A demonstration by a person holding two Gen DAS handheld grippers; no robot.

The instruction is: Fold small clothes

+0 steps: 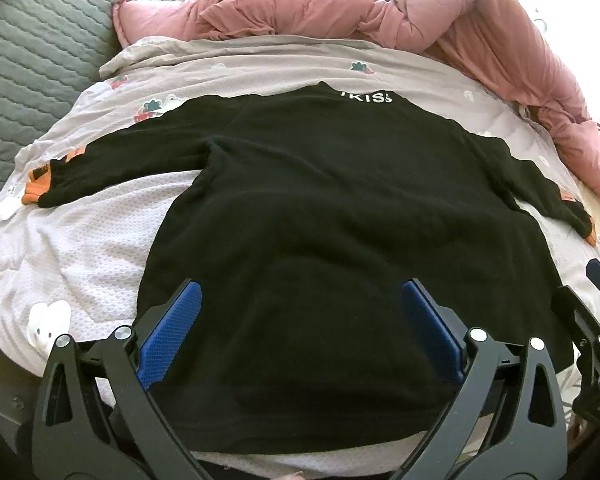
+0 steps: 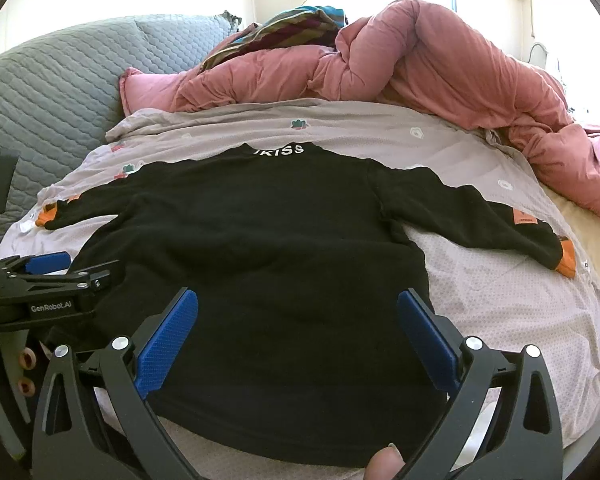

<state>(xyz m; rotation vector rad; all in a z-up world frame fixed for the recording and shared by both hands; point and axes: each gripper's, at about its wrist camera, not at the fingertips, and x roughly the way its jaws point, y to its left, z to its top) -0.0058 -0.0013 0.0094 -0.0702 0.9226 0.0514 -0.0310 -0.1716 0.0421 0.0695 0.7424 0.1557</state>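
My left claw (image 1: 300, 320) and right claw (image 2: 298, 320) both spread, empty, over hem of black sweatshirt (image 1: 320, 208) lying flat ahead on the bed (image 2: 500, 300), sleeves out, ready for folding.

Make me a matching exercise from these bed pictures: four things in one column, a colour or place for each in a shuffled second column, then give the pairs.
Things
1. sweater
2. quilt
3. sleeve cuffs
4. headboard

Descriptions
A. pink, bunched up at the far side of the bed
B. grey and quilted, at the far left
C. black, spread flat with both sleeves out
D. orange, at the ends of the sleeves

Pairs: 1-C, 2-A, 3-D, 4-B
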